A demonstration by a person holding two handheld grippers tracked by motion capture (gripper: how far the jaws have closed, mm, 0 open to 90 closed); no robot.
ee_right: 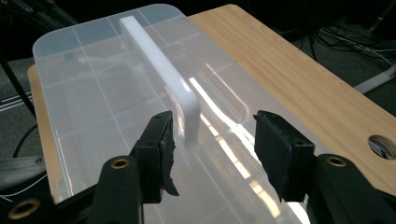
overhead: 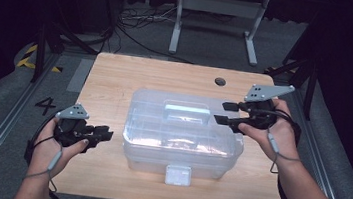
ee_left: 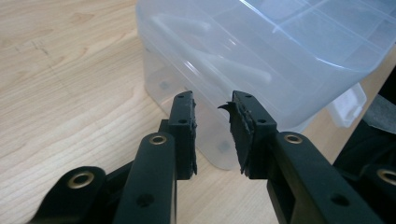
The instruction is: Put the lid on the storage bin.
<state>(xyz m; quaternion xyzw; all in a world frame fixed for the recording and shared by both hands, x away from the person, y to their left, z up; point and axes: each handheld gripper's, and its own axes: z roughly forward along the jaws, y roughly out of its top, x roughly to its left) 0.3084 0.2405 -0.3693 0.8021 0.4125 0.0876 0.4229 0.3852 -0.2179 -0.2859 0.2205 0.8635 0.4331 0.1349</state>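
Fingers (ee_right: 161, 140) of your right gripper (overhead: 229, 113) parted over the clear box (overhead: 181, 130) lid (white handle (ee_right: 159, 60) ahead), left gripper (ee_left: 212, 135) half open, empty, beside box end.

Clear plastic storage box (overhead: 183, 135) stands upright at the centre of the wooden table (overhead: 111, 79), lid closed. White carry handle (overhead: 186, 113) lies flat along the lid's middle. White front latch (overhead: 178, 174) is on the near wall. Lid shows moulded grid lines; contents indistinct.
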